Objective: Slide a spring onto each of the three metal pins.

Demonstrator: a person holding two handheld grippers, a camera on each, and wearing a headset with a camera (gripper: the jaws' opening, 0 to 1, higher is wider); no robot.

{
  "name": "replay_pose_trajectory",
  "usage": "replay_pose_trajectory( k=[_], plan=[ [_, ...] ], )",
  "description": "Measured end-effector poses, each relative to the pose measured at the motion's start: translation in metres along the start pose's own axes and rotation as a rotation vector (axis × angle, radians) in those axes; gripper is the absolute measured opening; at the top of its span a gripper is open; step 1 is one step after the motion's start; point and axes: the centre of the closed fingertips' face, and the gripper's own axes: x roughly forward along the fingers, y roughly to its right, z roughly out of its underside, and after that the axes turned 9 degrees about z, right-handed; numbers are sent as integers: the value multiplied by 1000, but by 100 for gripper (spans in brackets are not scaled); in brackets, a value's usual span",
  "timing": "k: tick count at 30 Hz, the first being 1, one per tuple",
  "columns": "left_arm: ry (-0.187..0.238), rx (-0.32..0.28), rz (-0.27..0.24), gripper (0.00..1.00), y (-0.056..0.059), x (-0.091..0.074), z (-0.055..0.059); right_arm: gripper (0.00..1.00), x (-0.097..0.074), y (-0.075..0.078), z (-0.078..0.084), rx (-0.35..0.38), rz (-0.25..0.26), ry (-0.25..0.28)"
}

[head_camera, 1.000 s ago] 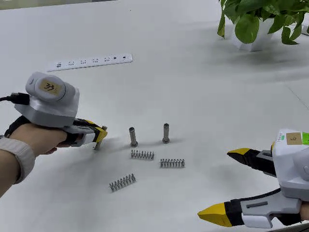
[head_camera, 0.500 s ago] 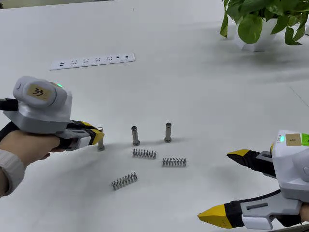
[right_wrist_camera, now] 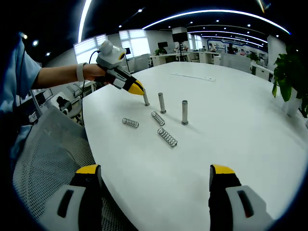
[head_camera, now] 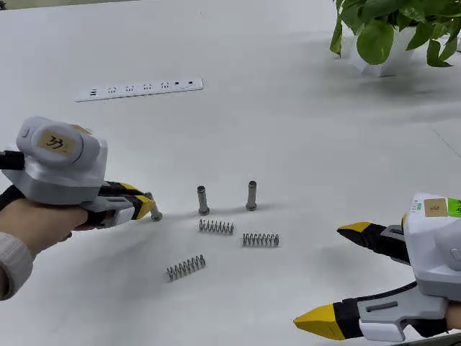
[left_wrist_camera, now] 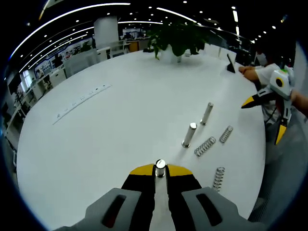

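Note:
My left gripper is shut on the leftmost metal pin, which leans with its foot out to the right. In the left gripper view the pin's top sits between the closed yellow tips. Two more pins stand upright on the white table. Three springs lie flat in front of them. My right gripper hovers open at the lower right, well away from the parts, with nothing between its fingers.
A white power strip lies at the back left. A potted plant stands at the back right. A mesh chair sits off the table's edge beside the person.
The pin in my left gripper stood upright a second ago and now leans, as the gripper has dropped slightly. The right gripper has stayed still.

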Motion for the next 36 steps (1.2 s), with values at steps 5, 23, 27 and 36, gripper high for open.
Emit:
replay_pose_trajectory(
  k=[5, 23, 27, 36],
  plan=[
    [12, 1, -5, 8, -3, 0, 0, 94, 0, 0, -1, -1, 3, 6],
    [28, 4, -20, 6, 0, -1, 12, 94, 1, -2, 0, -2, -2, 5],
    [32, -6, -10, 5, 4, 1, 14, 94, 1, -3, 0, 0, -4, 4],
    [42, -4, -17, 21, 4, 1, 14, 94, 1, -2, 1, -1, -5, 0]
  ],
)
